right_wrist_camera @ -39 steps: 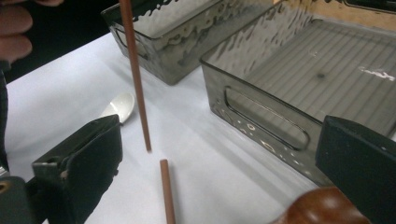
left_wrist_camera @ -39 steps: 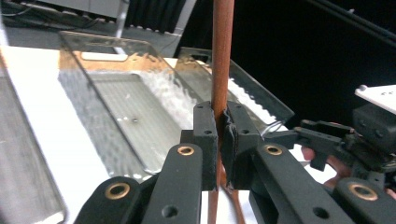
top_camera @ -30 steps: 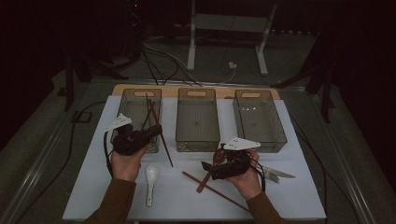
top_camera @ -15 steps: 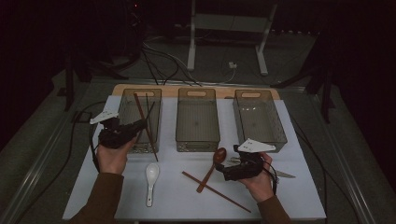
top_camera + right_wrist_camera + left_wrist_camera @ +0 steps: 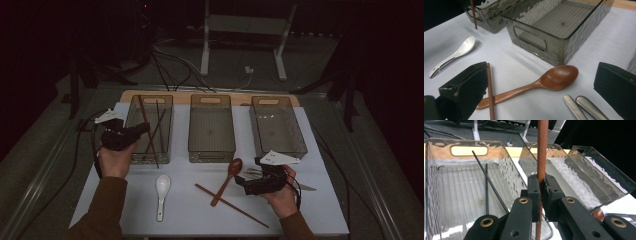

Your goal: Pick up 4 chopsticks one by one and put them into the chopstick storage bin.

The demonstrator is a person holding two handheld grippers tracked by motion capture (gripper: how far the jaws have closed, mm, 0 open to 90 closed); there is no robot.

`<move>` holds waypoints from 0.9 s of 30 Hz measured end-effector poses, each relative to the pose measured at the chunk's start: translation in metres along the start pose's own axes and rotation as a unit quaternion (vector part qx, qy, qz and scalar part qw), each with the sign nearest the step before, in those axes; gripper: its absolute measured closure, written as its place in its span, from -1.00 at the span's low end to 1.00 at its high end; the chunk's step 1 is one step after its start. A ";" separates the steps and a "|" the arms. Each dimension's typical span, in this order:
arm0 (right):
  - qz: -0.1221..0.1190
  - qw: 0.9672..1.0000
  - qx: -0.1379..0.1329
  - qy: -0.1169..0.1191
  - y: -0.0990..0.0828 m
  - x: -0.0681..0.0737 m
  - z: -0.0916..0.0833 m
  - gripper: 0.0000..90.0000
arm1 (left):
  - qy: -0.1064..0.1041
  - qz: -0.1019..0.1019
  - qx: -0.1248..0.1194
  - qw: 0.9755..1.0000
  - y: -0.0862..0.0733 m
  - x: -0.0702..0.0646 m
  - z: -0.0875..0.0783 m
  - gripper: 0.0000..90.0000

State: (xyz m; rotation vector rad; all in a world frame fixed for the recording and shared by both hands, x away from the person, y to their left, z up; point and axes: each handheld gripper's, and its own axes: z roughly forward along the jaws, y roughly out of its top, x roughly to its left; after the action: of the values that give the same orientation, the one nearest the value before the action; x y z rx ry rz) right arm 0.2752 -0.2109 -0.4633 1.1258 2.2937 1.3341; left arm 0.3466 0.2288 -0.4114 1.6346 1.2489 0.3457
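Left gripper view showed the left gripper (image 5: 541, 192) pinching a chopstick (image 5: 542, 150) that rose toward twelve o'clock.

Landmark: wooden spoon (image 5: 536, 83), lying flat on the white table cover (image 5: 599, 42), bowl toward the upper right.
- Brown chopstick (image 5: 490, 92): crosses over the spoon's handle end, beside the left jaw.
- Right gripper (image 5: 541, 87): jaws wide apart, one on each side of the spoon.
- Clear bin (image 5: 560, 23): just behind the spoon's bowl.
- White soup spoon (image 5: 452, 56): well left of the spoon.
- Two metal handles (image 5: 580, 106): just below the spoon's bowl.
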 end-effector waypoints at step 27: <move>0.003 1.000 0.003 0.000 -0.002 -0.002 0.000 -1.00 | 0.039 -0.036 -0.004 0.999 0.017 0.027 0.042 0.91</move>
State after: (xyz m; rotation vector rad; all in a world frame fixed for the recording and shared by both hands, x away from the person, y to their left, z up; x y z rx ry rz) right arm 0.2757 -0.2128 -0.4652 1.1353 2.2979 1.3291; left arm 0.3974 0.2299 -0.4250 1.5765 1.3606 0.3728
